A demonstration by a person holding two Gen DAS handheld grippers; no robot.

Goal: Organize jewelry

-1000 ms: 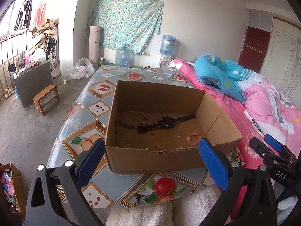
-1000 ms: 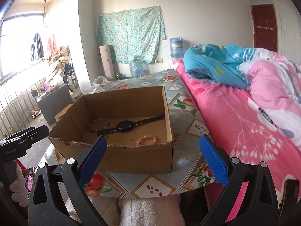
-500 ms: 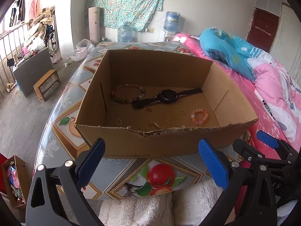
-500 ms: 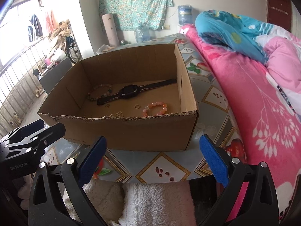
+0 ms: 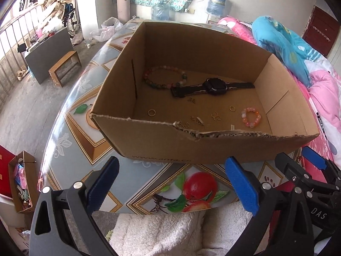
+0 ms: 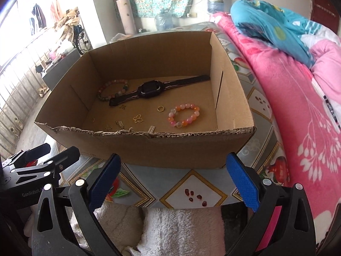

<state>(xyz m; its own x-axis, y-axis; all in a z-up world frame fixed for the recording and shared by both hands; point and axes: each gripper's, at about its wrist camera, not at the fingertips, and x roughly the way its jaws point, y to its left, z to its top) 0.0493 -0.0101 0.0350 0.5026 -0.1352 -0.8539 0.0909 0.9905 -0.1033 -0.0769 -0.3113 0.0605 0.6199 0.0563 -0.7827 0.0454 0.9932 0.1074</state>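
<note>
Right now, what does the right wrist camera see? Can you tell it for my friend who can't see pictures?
An open brown cardboard box on a fruit-patterned tabletop holds a black wristwatch, a pink and orange bead bracelet, a green and pink bead bracelet and small gold trinkets. The open blue-padded right gripper hovers before it, beside pink bedding.

A matt cardboard box (image 5: 213,147) with a ragged torn rim sits on a glossy printed table cover (image 5: 89,132).

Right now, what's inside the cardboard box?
A black watch, two bead bracelets, gold rings and small charms. The torn front wall hides the nearest floor strip.
</note>
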